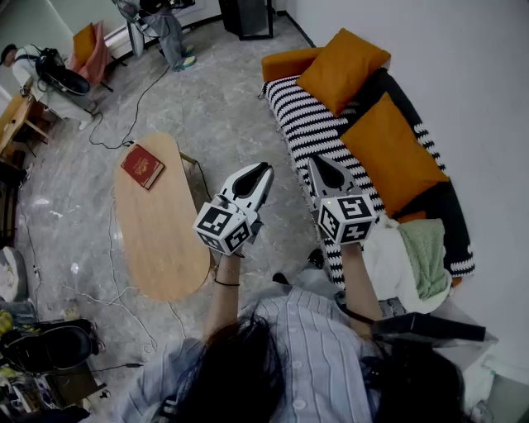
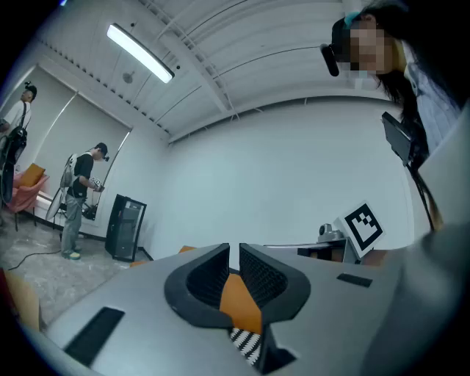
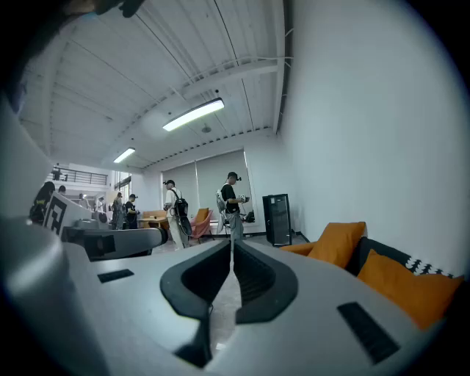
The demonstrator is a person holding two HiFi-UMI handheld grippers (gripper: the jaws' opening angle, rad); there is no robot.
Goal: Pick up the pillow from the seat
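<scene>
Two orange pillows lean on the back of a black-and-white striped sofa [image 1: 307, 124]: one at the far end [image 1: 343, 68], one nearer the middle [image 1: 393, 153]. Both grippers hang in the air in front of the person, short of the sofa's front edge. My left gripper [image 1: 261, 171] is shut with nothing in it, over the floor. My right gripper [image 1: 325, 164] is shut and empty too, just at the seat's front edge. The right gripper view has its shut gripper [image 3: 231, 248] low in the middle and both pillows at the right, the far one [image 3: 339, 242] and the near one [image 3: 407, 285]. In the left gripper view, orange and striped fabric shows behind the shut gripper [image 2: 234, 253].
An oval wooden table [image 1: 165, 235] with a red book [image 1: 143, 166] stands left of the grippers. A green and white blanket [image 1: 413, 256] lies on the sofa's near end. Cables run over the floor [image 1: 124, 107]. A black cabinet [image 1: 246, 16] and people [image 3: 233, 202] are at the far end.
</scene>
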